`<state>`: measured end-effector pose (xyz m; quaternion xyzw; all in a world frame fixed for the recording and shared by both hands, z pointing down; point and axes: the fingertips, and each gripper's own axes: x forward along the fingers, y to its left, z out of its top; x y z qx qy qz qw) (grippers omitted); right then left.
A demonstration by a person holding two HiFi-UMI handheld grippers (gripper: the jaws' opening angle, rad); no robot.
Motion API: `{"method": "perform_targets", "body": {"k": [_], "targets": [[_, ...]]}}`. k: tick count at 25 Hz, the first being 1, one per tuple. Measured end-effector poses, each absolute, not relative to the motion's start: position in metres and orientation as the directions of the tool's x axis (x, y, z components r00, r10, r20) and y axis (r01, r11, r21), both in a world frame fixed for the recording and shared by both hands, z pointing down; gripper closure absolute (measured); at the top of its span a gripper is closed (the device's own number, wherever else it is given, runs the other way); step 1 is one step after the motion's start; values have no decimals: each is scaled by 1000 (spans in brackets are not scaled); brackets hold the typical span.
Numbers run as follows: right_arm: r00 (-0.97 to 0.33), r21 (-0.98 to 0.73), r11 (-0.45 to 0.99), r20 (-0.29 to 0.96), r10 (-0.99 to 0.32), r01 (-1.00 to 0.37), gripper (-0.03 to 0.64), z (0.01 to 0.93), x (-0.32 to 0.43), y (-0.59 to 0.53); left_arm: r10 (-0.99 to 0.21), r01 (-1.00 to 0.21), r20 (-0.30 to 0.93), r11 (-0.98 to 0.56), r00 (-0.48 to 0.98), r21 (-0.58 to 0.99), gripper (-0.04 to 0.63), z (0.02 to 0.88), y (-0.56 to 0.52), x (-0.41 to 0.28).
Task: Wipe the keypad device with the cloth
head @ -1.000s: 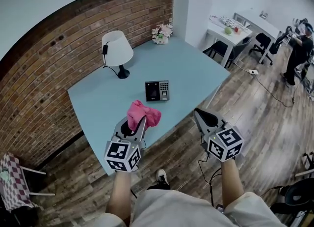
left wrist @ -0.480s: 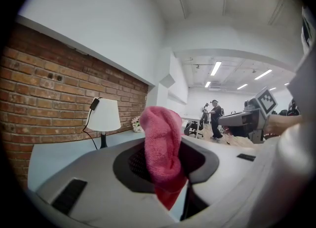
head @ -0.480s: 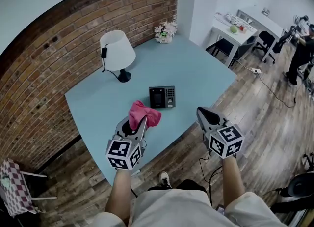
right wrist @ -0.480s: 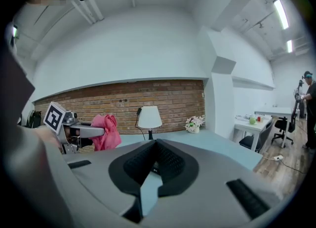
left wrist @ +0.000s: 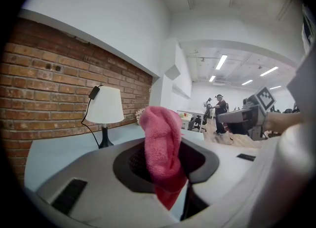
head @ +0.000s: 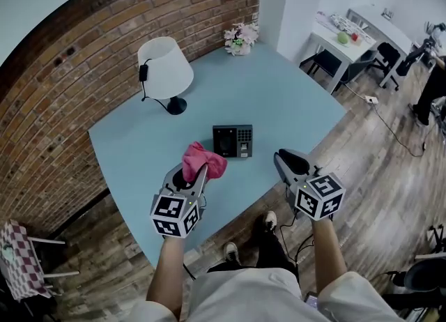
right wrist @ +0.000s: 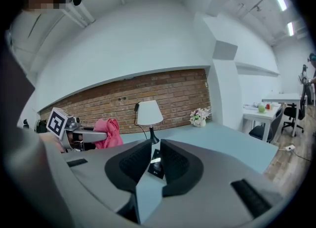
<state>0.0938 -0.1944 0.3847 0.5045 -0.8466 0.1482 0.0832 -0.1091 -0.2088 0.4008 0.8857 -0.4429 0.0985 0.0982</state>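
The black keypad device [head: 233, 141] lies flat near the middle of the pale blue table [head: 279, 97]. My left gripper [head: 192, 175] is shut on a pink cloth [head: 202, 161], which bunches up above its jaws just short of the device on its left. In the left gripper view the cloth [left wrist: 162, 149] stands up between the jaws of that gripper [left wrist: 167, 169]. My right gripper [head: 286, 159] hovers at the table's front edge, to the right of the device. Its jaws are opening with nothing between them. The right gripper [right wrist: 155, 162] points at the device [right wrist: 157, 167].
A white lamp [head: 166, 70] with a black cord stands at the table's back left, and a small flower pot [head: 241, 38] at the far corner. A brick wall runs behind. A white desk [head: 352, 31] with chairs and a person [head: 435, 80] are at the right.
The table and device have come closer under both grippers as the person stepped in. The left gripper still holds the cloth. The right gripper sits nearer the table's front edge.
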Motion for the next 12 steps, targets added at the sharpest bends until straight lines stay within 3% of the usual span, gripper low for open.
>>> {"method": "perform_targets", "body": {"k": [7,12], "targets": [[-550,-180,521,344,-761,-834,501,420,98,-246,-791,-846,317,-526,523,83,462,429,-247,-102],[-600,-197,575,409,-688,-794,437,461,96,-281,-804,-868,342,-488,487,91,462,452,-278,-95]]}}
